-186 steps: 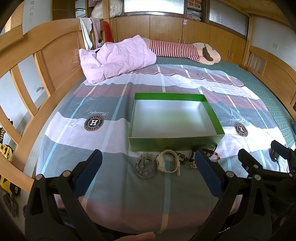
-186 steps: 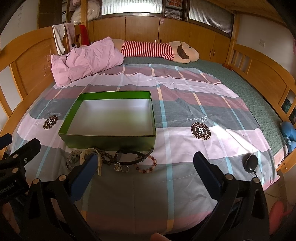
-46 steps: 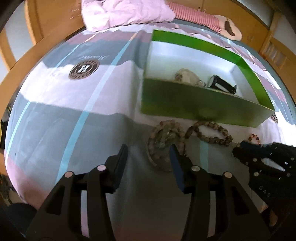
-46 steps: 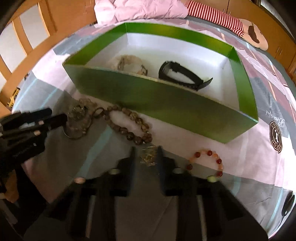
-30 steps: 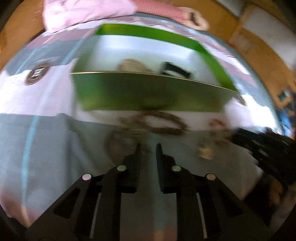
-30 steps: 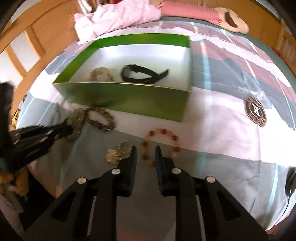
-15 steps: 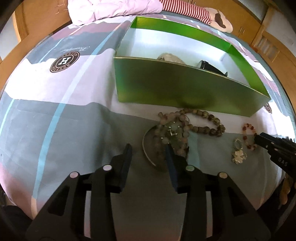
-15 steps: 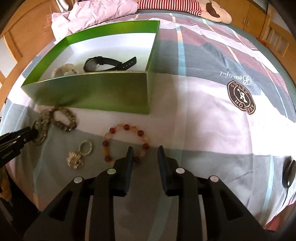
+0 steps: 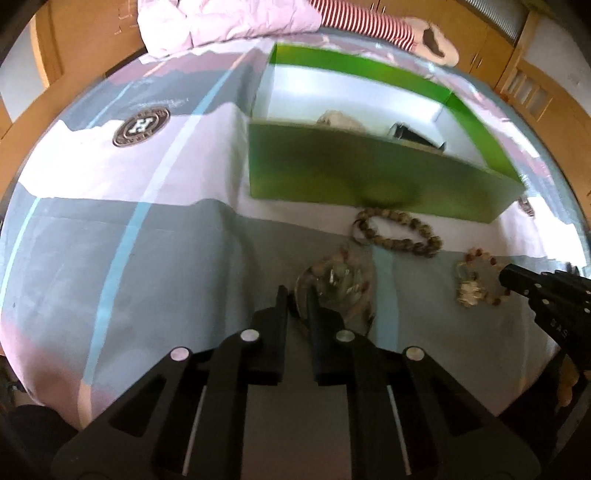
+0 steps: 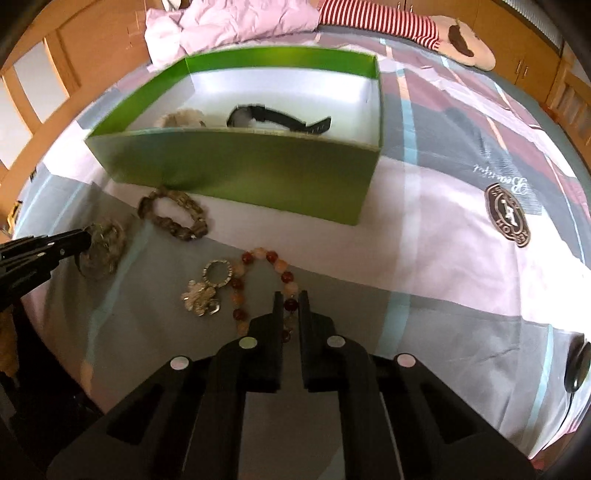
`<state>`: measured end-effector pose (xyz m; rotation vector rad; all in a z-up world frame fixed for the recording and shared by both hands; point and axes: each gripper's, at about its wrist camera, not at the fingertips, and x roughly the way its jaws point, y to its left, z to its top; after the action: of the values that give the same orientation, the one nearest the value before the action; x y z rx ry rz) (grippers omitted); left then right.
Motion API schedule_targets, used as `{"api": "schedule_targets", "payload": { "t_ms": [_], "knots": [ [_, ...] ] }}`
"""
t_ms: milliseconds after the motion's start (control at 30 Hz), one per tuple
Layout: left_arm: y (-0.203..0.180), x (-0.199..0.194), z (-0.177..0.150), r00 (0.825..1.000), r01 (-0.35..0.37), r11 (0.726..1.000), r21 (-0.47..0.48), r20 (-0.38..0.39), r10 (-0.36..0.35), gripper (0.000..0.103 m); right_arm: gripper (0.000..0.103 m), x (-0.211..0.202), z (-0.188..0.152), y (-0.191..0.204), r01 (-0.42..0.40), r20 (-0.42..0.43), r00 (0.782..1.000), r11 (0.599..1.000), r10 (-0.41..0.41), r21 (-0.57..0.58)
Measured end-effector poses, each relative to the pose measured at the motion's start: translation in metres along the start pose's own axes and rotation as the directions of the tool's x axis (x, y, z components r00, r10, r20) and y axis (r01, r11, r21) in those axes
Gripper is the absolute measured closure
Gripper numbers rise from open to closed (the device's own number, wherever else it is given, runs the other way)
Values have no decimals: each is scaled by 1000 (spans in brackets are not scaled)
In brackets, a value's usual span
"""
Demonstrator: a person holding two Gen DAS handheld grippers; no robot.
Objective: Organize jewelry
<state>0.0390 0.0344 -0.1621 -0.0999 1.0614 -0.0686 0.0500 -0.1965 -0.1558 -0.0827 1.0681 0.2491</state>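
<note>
A green box (image 9: 369, 184) (image 10: 240, 170) sits on the bed with a beige bracelet (image 10: 183, 118) and a black watch (image 10: 280, 118) inside. In front of it lie a brown bead bracelet (image 9: 399, 232) (image 10: 173, 214) and a silver charm (image 10: 207, 288). My left gripper (image 9: 297, 297) is shut on the near edge of a grey bead bracelet (image 9: 340, 280) (image 10: 101, 247). My right gripper (image 10: 290, 301) is shut on the near side of a red and orange bead bracelet (image 10: 273, 258). Both bracelets still rest on the sheet.
The bed has a plaid sheet (image 9: 129, 240) and a wooden frame (image 10: 44, 74) around it. A pink duvet (image 10: 229, 22) and a striped plush toy (image 10: 406, 18) lie at the far end. A small black round object (image 10: 576, 365) sits near the bed's right edge.
Both grippers have closed: the left on the grey bead bracelet's edge, the right on the red and orange bead bracelet. The left gripper has shifted closer to its bracelet.
</note>
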Motion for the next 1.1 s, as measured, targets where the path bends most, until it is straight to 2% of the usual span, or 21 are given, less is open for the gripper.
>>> {"api": "schedule_targets", "payload": {
  "t_ms": [167,333,467,533,567,600,667,800,900,967,1100],
  "knots": [
    [0,-19,8,999,20,1000,-2,49,-20,94,95,-17,8,-2,-6,45,999,1000,5,23],
    [11,-2,6,1000,9,999,-54,16,-9,94,95,-6,3,-8,12,18,1000,999,-13,47],
    [21,9,-1,1000,-30,997,-75,-10,29,94,95,2,-3,-18,102,-8,995,991,-101,89],
    [25,9,-2,999,-36,996,-85,-9,35,86,95,2,-3,-23,95,-9,995,989,-95,113],
    [27,10,-2,999,-41,995,-89,-9,41,83,92,1,-2,-24,101,-10,995,988,-101,114],
    [28,10,-1,999,-54,994,-94,-10,54,76,83,1,-2,-25,112,-9,994,987,-111,113],
    [29,6,-2,999,-54,993,-101,-2,54,76,77,-1,-1,-24,117,3,993,987,-118,106],
    [12,-7,-4,999,-32,999,-30,27,33,76,77,2,-3,-22,119,-5,993,988,-120,93],
    [-8,-7,-8,1000,2,999,40,20,-3,75,77,6,-5,-19,109,-16,994,990,-108,88],
    [-16,0,-10,1000,-6,998,67,7,5,74,77,8,-7,-16,110,-24,994,991,-108,81],
    [-20,13,-8,1000,-10,999,51,-2,10,74,77,12,-9,-13,106,-35,994,992,-104,68]
  ]
}}
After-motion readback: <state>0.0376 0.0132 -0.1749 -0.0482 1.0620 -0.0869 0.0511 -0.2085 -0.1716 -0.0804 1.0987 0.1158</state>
